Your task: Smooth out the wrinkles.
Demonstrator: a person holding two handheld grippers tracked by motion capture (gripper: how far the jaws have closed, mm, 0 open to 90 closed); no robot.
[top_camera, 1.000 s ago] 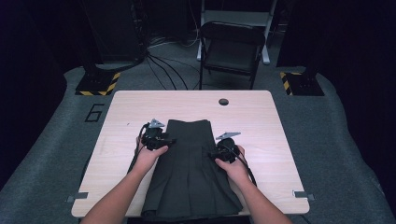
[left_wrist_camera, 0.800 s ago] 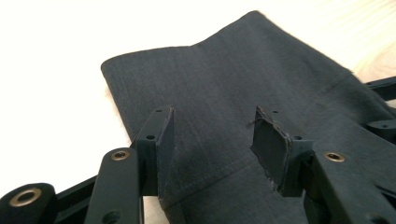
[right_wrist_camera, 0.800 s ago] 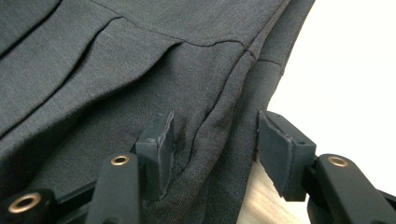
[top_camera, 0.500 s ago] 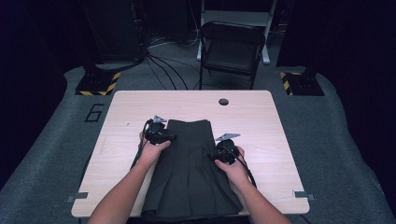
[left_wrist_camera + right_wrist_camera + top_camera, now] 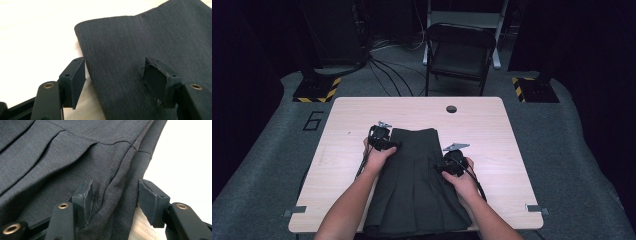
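Observation:
A dark grey pleated skirt (image 5: 412,185) lies flat on the light wooden table (image 5: 492,130), waistband at the far end. My left gripper (image 5: 392,145) is at the skirt's far left corner. Its jaws have just been opening and stand open (image 5: 115,77), one on the bare table (image 5: 37,30), the other over the skirt (image 5: 150,37), with the cloth's edge between them and neither pad pressing. My right gripper (image 5: 439,167) is at the skirt's right edge, open (image 5: 113,197), with a seamed fold of the skirt (image 5: 62,152) loose between its pads.
The skirt's hem hangs over the table's near edge between the person's forearms. A round cable hole (image 5: 451,109) sits near the far edge. Beyond the table stand a folding chair (image 5: 459,50), floor cables, and two yellow-and-black striped bases (image 5: 317,90).
My left hand has shifted a little farther away along the skirt's left edge toward the waistband corner. The right hand and the skirt have stayed put.

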